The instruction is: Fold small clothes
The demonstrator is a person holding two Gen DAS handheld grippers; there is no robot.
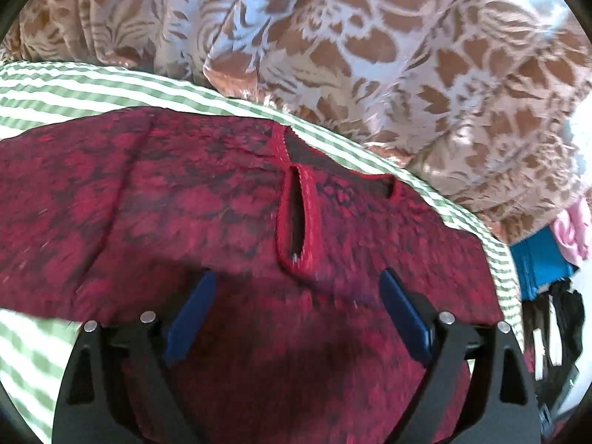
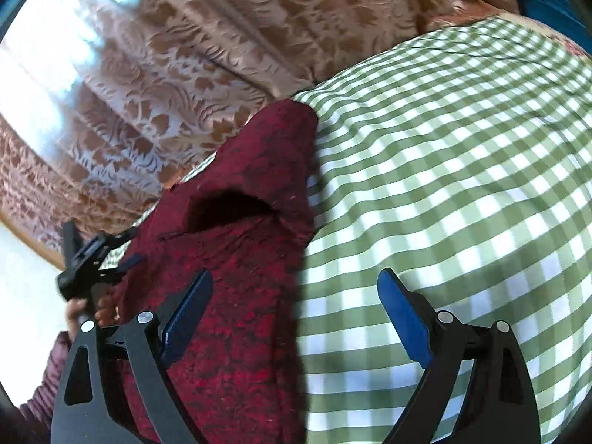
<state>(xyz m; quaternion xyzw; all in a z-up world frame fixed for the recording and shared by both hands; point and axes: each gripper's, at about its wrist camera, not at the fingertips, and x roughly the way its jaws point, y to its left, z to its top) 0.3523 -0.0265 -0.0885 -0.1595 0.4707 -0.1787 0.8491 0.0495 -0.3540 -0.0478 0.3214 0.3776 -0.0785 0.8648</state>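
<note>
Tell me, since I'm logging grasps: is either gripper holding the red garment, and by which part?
Nothing is held. The left gripper and right gripper are both open above the red garment, which lies on the checked cloth.

Green-checked cloth (image 2: 444, 185) w/ brown floral curtain (image 1: 333, 37) behind, pink fabric (image 1: 573, 233) nearby.

Bright daylight through curtain (image 2: 155, 85), glare upper left; motion blur, fisheye-bent edges

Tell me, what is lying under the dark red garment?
The red garment lies spread on a green-and-white checked cloth, which shows around its edges. What lies below that cloth is covered and cannot be seen. Both grippers, left and right, are open above it.
</note>
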